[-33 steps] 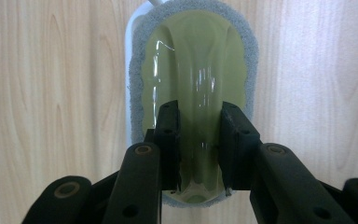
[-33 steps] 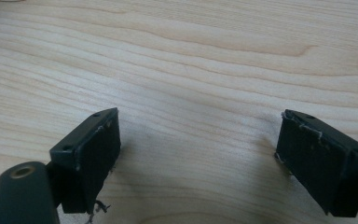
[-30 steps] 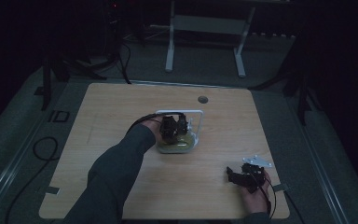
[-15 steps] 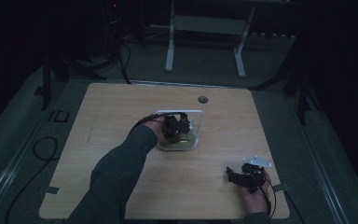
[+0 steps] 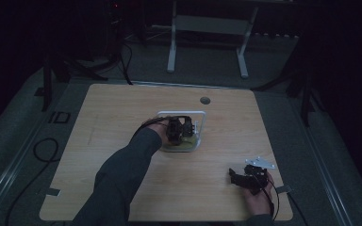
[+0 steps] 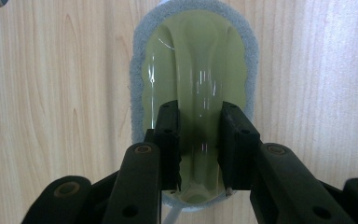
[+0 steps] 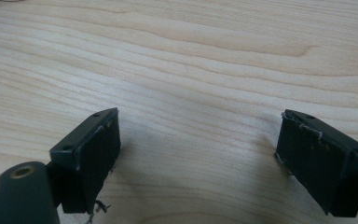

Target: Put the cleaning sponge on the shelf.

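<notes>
Left tool (image 6: 199,144) jaws narrowly parted; right tool (image 7: 196,158) jaws wide apart.

Left arm (image 5: 122,169) in dark long sleeve. Both grippers black plastic – left gripper (image 6: 199,140) has chunky linkage arms, brass-looking pivot pins. Right gripper (image 7: 200,161) has flat rectangular pads, frayed threads along edges – grey three-cornered plate (image 5: 260,163) on top, thin black cable (image 5: 274,197) trailing.
</notes>
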Demonstrator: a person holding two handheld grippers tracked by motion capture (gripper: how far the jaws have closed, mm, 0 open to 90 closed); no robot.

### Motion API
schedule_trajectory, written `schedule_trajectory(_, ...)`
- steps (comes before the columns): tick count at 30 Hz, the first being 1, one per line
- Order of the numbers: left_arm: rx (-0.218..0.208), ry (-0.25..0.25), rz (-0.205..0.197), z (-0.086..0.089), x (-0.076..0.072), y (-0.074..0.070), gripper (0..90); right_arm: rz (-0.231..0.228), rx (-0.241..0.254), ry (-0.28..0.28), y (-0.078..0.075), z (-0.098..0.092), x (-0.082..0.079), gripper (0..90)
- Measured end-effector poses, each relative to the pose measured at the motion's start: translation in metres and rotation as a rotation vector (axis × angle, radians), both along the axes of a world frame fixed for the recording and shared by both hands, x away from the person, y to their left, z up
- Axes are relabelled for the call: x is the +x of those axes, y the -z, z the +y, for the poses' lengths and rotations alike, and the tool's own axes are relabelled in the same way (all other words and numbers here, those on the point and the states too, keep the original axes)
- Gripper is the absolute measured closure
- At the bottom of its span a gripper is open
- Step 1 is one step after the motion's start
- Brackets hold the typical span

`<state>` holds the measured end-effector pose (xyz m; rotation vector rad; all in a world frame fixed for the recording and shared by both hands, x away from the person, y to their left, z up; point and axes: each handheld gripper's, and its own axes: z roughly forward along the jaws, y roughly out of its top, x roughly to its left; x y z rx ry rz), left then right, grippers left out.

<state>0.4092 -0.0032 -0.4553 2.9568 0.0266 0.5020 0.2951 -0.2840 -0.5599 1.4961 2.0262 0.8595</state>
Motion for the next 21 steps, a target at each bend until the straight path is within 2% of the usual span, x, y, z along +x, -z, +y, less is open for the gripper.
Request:
schedule_trajectory(3,-0.011,-0.009,-0.016,-0.0005,0.0001,0.0018,71.3,0.000,0.001,0.000,0.0000,0.0000,0.0000,13.0)
schedule_trajectory(9,-0.007,-0.008,-0.018,-0.0023,0.0010,0.0031,71.3,0.000,0.000,-0.001,0.0000,0.0000,-0.0001,13.0)
schedule_trajectory(21,-0.006,-0.007,-0.051,-0.0025,0.0031,0.0054,71.3,0.000,-0.001,-0.001,0.0000,0.0000,-0.0001,13.0)
